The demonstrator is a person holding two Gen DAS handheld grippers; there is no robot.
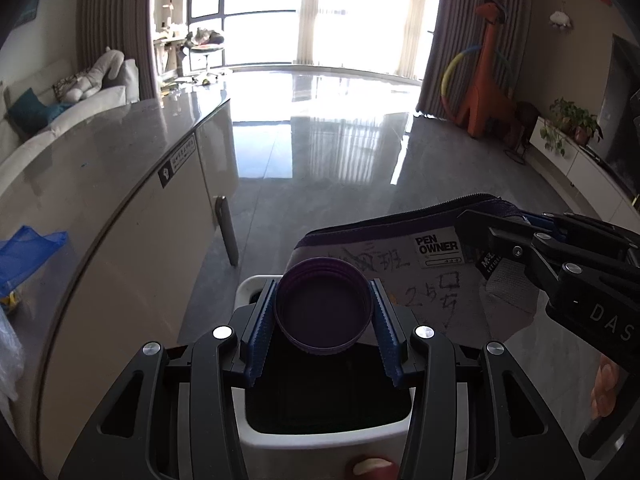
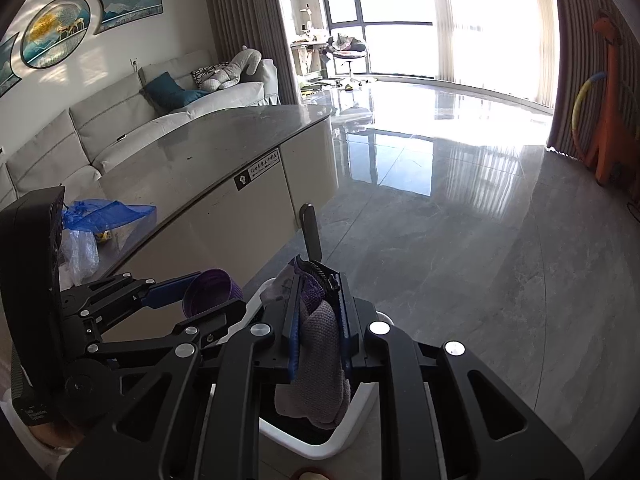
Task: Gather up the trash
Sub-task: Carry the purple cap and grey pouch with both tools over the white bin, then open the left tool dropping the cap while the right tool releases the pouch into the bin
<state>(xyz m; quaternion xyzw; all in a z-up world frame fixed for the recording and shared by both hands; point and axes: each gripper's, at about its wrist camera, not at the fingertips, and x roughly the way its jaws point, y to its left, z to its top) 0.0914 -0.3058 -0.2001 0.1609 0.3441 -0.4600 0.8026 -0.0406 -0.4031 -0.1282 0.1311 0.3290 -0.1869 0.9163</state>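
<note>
the left hand-held gripper [image 1: 324, 312] is clenching a purple lid [image 1: 323, 307] and the right hand-held gripper [image 2: 318, 320] is pinching a grey pencil pouch [image 1: 400, 276], both hanging over the white bin [image 1: 320, 436]. to do it well, each is needing centring above the opening before letting go, lid first so the pouch isn't knocking it out

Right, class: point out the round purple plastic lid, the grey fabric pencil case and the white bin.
Round purple plastic lid [image 1: 323, 311]: left wrist view, inner face.
Grey fabric pencil case [image 2: 320, 354]: right wrist view, knitted side.
White bin [image 1: 320, 446]: left wrist view, near rim.
</note>
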